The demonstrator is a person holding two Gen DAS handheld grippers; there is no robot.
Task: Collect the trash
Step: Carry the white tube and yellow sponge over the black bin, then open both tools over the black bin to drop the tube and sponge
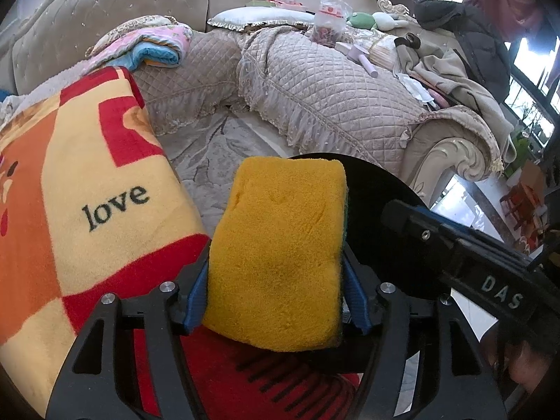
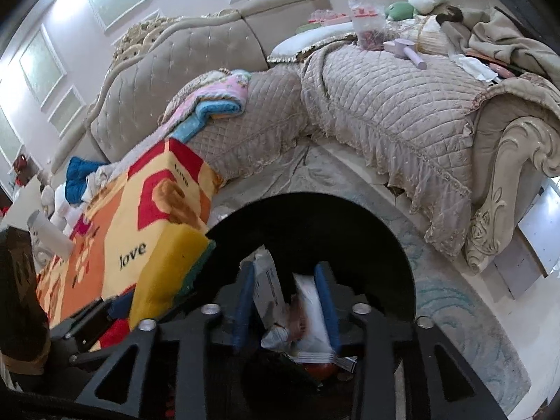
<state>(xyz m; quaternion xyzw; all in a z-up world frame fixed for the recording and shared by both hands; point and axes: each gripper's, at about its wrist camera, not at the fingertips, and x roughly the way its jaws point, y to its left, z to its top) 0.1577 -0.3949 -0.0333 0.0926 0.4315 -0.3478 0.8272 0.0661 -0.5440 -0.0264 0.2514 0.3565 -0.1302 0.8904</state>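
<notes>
Yellow sponge (image 1: 276, 255) clamped between left gripper (image 1: 276, 301) fingers beside love-print blanket (image 1: 87, 182), right gripper (image 2: 285, 301) fingers apart over black bin (image 2: 395, 245), white wrappers (image 2: 311, 315) inside, quilted sofa (image 1: 315, 80) beyond

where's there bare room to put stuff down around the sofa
Free: the quilted seat between the folded pink-and-blue blanket and the snack bag, and the rug before it. Crowded: the sofa's far end by the clothes pile.
</notes>
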